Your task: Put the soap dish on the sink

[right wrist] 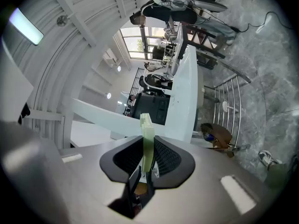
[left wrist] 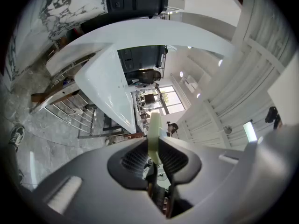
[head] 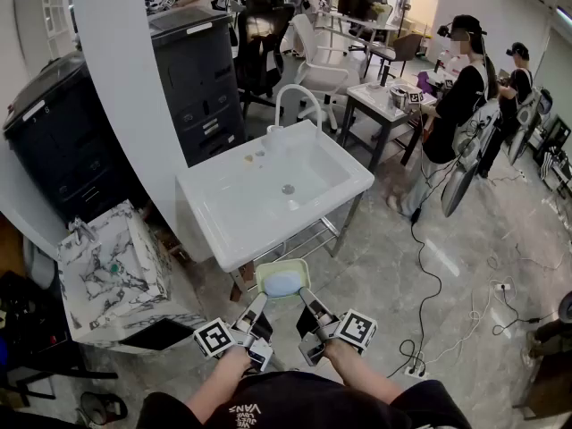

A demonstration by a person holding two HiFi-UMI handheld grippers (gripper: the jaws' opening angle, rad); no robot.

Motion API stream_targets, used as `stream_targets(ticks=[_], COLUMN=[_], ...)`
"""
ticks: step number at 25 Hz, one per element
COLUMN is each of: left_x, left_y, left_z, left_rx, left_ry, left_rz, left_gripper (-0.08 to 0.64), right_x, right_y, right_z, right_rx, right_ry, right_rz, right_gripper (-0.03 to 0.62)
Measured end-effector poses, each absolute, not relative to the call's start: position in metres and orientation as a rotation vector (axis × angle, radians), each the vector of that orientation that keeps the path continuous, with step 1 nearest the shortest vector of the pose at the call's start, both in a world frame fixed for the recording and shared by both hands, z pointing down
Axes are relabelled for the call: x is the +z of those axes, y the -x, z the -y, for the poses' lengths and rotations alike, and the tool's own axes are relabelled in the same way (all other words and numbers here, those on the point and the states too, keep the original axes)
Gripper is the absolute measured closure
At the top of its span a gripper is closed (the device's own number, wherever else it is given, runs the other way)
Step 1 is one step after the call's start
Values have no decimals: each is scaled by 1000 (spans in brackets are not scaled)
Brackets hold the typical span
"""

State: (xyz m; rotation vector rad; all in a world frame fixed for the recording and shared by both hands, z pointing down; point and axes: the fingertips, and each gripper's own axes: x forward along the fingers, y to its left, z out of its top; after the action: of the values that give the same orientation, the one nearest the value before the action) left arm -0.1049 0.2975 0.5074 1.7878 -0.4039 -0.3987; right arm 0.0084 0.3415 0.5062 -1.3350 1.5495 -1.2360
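Before sink [head: 213,236]: soap dish [head: 282,281] clamped by left gripper [head: 260,301] and right gripper [head: 304,297], seemingly not touching sink.

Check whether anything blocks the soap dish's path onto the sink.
Nothing visible does. The left gripper and right gripper hold the soap dish by its rim, just in front of the sink's near edge, which looks bare.

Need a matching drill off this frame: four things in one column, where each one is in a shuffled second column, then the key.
1. soap dish
2. blue soap
3. faucet
4. marble-pattern box

a. on the floor, left of the sink in the head view
b. lying in the soap dish
c. clamped by the left gripper and the right gripper, in front of the sink
d. at the sink's back rim

Pairs: 1-c, 2-b, 3-d, 4-a
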Motion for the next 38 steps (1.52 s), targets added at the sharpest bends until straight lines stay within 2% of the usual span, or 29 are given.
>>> stream_targets(ticks=[13, 26, 38], left_x=[506, 509, 514], left_y=[93, 88, 73], left_z=[-236, -128, -83], left_rx=[-411, -370, -352], left_ry=[-1789, -1801, -1803], left_rz=[374, 355, 330], left_gripper=[442, 442, 442], right_x=[503, 499, 511], right_y=[-18, -22, -37], right_z=[-279, -173, -131], right_rx=[-1179, -1153, -1173], right_ry=[1320, 1324, 1373], right_rz=[-1570, -1543, -1535], right_gripper=[522, 522, 522])
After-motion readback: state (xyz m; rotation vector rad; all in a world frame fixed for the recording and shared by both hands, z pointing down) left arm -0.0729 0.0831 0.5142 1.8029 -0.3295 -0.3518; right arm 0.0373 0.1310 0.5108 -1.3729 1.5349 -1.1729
